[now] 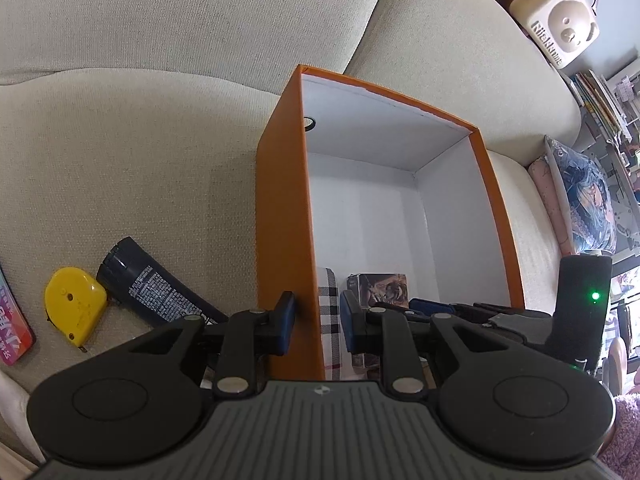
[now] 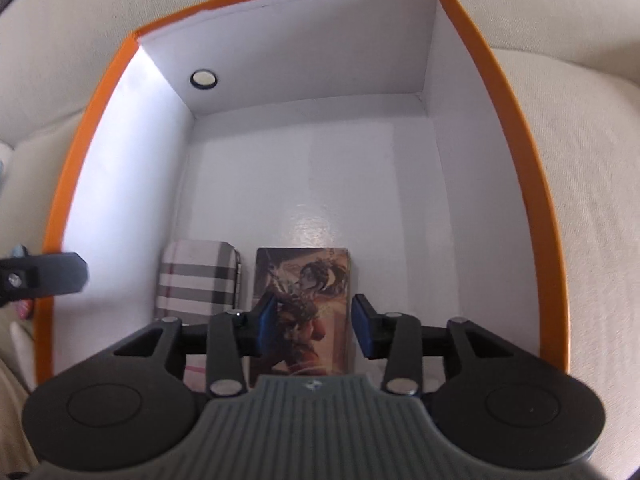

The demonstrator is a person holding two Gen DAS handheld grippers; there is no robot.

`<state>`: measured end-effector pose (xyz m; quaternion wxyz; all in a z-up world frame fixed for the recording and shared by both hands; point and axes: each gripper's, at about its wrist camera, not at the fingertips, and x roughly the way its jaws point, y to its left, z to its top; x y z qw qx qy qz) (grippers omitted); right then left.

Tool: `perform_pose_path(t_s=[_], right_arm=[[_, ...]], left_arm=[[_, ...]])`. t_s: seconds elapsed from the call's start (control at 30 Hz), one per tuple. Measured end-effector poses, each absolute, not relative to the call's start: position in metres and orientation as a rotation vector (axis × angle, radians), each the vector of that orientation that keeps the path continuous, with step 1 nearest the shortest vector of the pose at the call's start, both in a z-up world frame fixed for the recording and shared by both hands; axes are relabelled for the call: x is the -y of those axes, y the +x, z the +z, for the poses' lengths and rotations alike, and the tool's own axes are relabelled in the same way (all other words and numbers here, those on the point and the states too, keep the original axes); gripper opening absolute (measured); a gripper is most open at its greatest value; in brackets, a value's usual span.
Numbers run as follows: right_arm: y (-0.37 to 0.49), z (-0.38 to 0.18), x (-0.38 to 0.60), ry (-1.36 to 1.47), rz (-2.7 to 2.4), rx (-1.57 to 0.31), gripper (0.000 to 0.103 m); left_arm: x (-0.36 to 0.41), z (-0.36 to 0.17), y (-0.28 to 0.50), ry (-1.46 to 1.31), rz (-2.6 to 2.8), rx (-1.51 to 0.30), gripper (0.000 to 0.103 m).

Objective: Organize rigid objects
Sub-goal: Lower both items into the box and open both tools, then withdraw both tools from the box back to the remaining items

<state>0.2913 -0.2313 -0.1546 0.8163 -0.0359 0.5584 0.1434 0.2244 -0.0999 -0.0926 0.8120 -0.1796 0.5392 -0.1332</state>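
Note:
An orange box (image 1: 282,208) with a white inside stands on the sofa; it also shows in the right wrist view (image 2: 516,112). In it lie a plaid case (image 2: 196,280) and a picture card box (image 2: 308,300). My left gripper (image 1: 316,322) straddles the box's left wall, one finger outside and one inside, with the wall between the pads. My right gripper (image 2: 314,328) is inside the box, open, its pads on either side of the picture card box with a small gap. A yellow tape measure (image 1: 74,306) and a dark cylinder (image 1: 156,284) lie left of the box.
A pink tin (image 1: 12,324) lies at the far left edge of the sofa. A bear-faced case (image 1: 560,20) sits on the sofa arm at the back right. Patterned cushions (image 1: 580,200) lean right of the box. The right gripper's body (image 1: 580,312) shows beside the box.

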Motion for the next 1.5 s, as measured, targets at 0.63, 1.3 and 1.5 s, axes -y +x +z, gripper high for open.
perform_pose_path(t_s=[0.63,1.3,1.5], right_arm=[[0.288,-0.156,0.225,-0.124,0.366,-1.201,0.039],[0.188,-0.052,0.165,-0.067,0.516,-0.766,0.058],[0.158,-0.063,0.109,-0.185,0.588,-0.702,0.063]], left_arm=[[0.098,-0.091,0.221,-0.374,-0.291,-1.155,0.026],[0.02,-0.05,0.147,-0.28,-0.248,-0.975,0.035],[-0.007,-0.079,0.137,-0.357,-0.157,-1.073,0.041]])
